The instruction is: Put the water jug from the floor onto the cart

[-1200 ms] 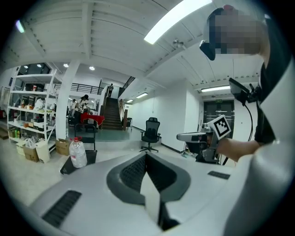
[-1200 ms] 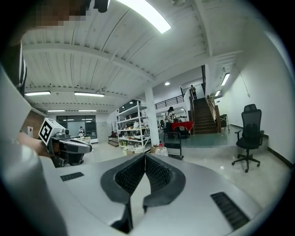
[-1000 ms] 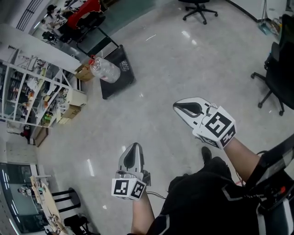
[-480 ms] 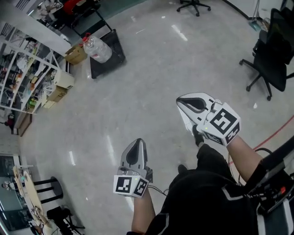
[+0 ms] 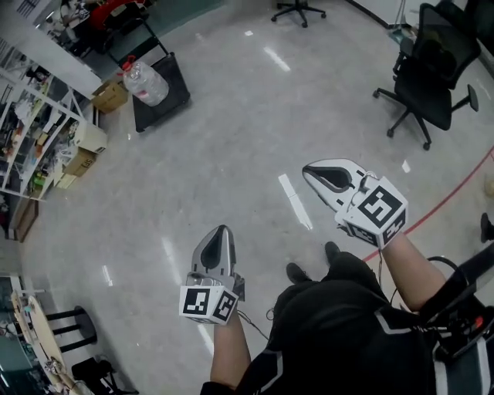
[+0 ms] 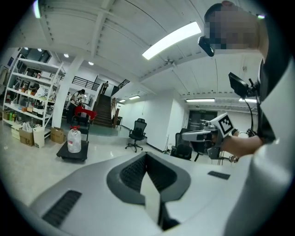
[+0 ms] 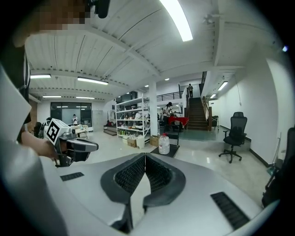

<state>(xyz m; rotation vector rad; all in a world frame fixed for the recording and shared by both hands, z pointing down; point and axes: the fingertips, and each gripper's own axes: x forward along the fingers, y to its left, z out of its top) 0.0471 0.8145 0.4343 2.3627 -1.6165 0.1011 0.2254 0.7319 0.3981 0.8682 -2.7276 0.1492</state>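
Observation:
A clear water jug (image 5: 145, 82) with a red cap stands upright on a low black cart (image 5: 164, 106) far off at the upper left of the head view. My left gripper (image 5: 220, 230) and my right gripper (image 5: 309, 171) are both shut and empty, held in front of the person's body, well away from the cart. In the left gripper view the jug (image 6: 74, 140) sits on the cart (image 6: 72, 156) in the distance beyond the closed left gripper (image 6: 146, 155). The right gripper view shows the jug (image 7: 164, 144) straight ahead past the closed right gripper (image 7: 145, 156).
White shelving (image 5: 31, 139) and cardboard boxes (image 5: 108, 96) line the left wall near the cart. Black office chairs (image 5: 424, 77) stand at the right, another chair (image 5: 297, 9) at the top. A red line (image 5: 440, 202) crosses the floor at the right. Stools (image 5: 73, 332) stand lower left.
The cart with the jug has slid toward the upper left of the head view and looks smaller. Both grippers stay shut and have travelled with the person away from it.

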